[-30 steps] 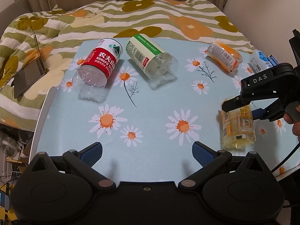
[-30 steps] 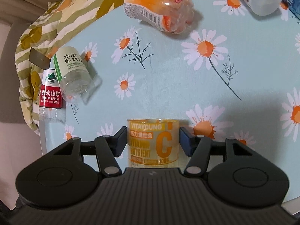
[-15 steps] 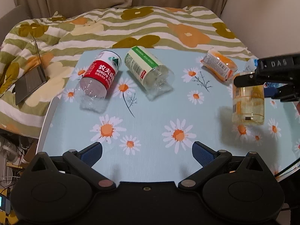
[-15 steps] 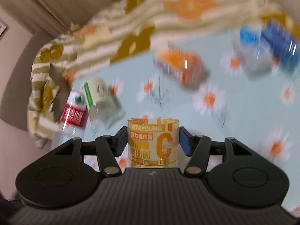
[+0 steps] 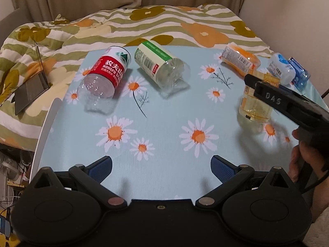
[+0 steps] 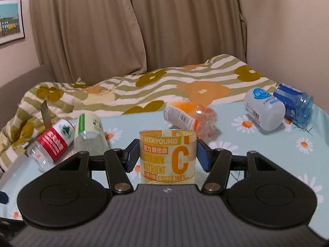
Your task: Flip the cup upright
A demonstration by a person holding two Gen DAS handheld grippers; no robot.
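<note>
The right gripper (image 6: pixel 167 156) clamps the Vitayoung cup (image 6: pixel 167 156) upright above the counter (image 5: pixel 164 111), ready to set down; the left gripper (image 5: pixel 161 167) waits wide.

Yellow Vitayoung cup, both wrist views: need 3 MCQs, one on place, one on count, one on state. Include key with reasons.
1. Where is the yellow Vitayoung cup?
A. Between the right gripper's fingers
B. On the striped blanket
C. Between the left gripper's fingers

2. How many other cut-bottle cups lie on their sides on the daisy tablecloth?
A. Three
B. Five
C. Seven

3. How does the yellow cup stand?
A. On its side
C. Upside down
B. Upright, open end up

Key:
1 A: the right wrist view shows the right gripper with its blue pads against both sides of the cup.
2 B: red Nongfu cup, green-label cup, orange cup, white cup, blue cup.
3 B: its open rim is on top and the label reads right way up.
</note>
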